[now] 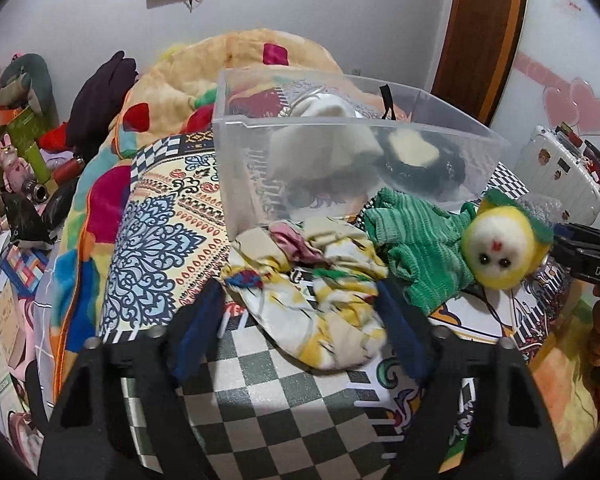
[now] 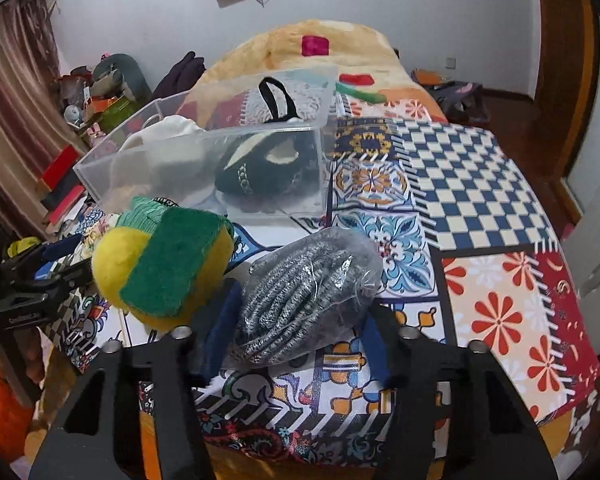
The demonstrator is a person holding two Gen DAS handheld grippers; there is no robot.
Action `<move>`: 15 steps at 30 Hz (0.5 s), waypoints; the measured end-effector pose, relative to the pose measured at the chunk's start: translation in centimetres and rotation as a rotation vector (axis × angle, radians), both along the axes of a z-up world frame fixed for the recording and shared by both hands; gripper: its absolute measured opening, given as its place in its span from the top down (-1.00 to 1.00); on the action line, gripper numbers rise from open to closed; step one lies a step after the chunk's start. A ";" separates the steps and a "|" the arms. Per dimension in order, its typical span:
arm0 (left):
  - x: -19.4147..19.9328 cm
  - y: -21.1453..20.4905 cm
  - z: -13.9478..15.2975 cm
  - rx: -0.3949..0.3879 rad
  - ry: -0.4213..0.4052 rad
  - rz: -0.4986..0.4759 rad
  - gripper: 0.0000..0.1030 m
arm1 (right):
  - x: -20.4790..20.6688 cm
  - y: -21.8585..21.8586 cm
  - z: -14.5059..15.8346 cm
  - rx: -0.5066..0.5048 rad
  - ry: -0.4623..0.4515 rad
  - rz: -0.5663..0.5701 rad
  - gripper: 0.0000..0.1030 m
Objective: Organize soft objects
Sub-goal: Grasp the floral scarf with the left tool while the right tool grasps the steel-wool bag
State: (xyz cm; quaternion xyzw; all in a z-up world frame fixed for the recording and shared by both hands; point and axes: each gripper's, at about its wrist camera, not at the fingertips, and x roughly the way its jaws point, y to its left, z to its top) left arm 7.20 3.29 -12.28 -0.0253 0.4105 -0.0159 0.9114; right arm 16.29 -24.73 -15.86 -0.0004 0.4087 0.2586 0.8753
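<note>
Straddling a crumpled yellow-and-white floral cloth [image 1: 320, 312], the left tool [image 1: 300, 320] has its fingers spread on both sides w/ no pinch yet, probably lined up for a grab. Right tool [image 2: 296, 340] is likewise spread around a grey knit bundle in a clear plastic bag [image 2: 304, 300], apparently not clamped. Both items lie on the patterned bedspread [image 2: 480, 200], near the clear plastic bin [image 1: 340, 148], which already holds a cream soft item and a black slipper, so it's likely the drop spot. Yellow-green plush head [image 1: 500, 252] and green knit cloth [image 1: 420, 248] lie between the tools, beside the bin.
</note>
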 end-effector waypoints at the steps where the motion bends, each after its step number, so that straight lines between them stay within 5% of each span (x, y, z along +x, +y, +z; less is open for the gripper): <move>1: -0.1 0.1 0.0 -0.001 -0.005 0.002 -0.27 | -0.1 -0.1 0.2 -0.004 -0.014 -0.005 0.22; 8: -0.5 1.2 0.1 0.016 -0.025 0.028 0.36 | 0.0 -0.6 1.2 -0.045 -0.082 -0.050 0.35; 15: -0.9 1.7 0.5 0.011 -0.039 0.036 0.66 | 0.2 -1.6 1.9 -0.079 -0.125 -0.094 0.37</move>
